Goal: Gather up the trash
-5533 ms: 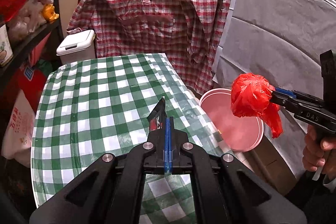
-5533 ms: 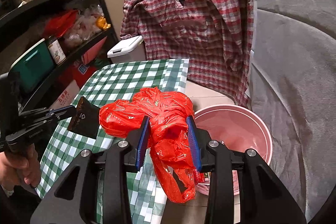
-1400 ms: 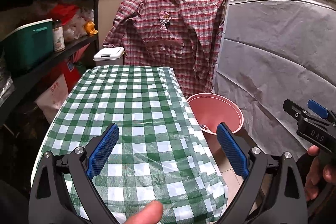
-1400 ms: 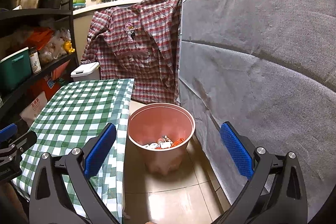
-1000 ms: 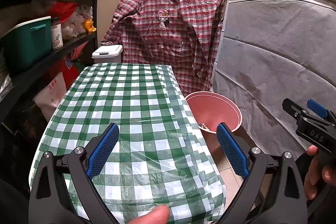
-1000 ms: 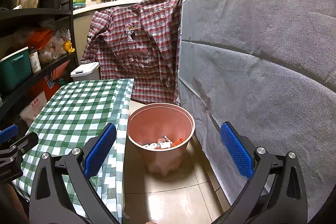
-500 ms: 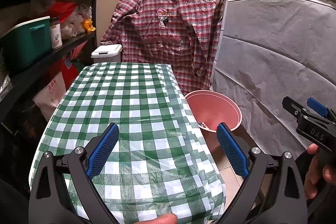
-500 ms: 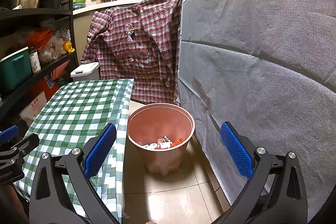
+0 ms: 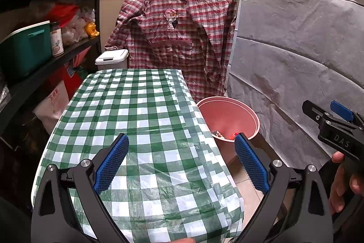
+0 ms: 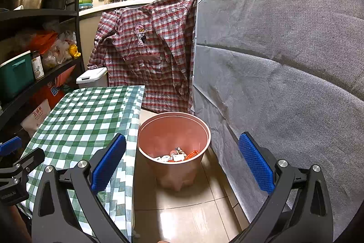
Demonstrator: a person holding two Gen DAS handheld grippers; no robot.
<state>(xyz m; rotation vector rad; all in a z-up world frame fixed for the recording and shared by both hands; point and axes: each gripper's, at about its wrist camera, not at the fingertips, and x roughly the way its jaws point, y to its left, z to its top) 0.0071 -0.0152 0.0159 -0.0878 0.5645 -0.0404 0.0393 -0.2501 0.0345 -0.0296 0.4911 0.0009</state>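
While the left tool [image 9: 180, 159] hangs over the near end of the green-checked counter [image 9: 136, 111], its blue pads are spread wide with nothing between them. Just right of the counter's edge, the pink bin [image 10: 174, 147] stands on the tiled floor [image 10: 188, 215], with trash [image 10: 179, 155], wrappers and red scraps, lying at its bottom. Farther right, the right tool [image 10: 182, 159] is likewise released and empty, held above the floor near the bin, beside a grey fabric cover [image 10: 284, 60].
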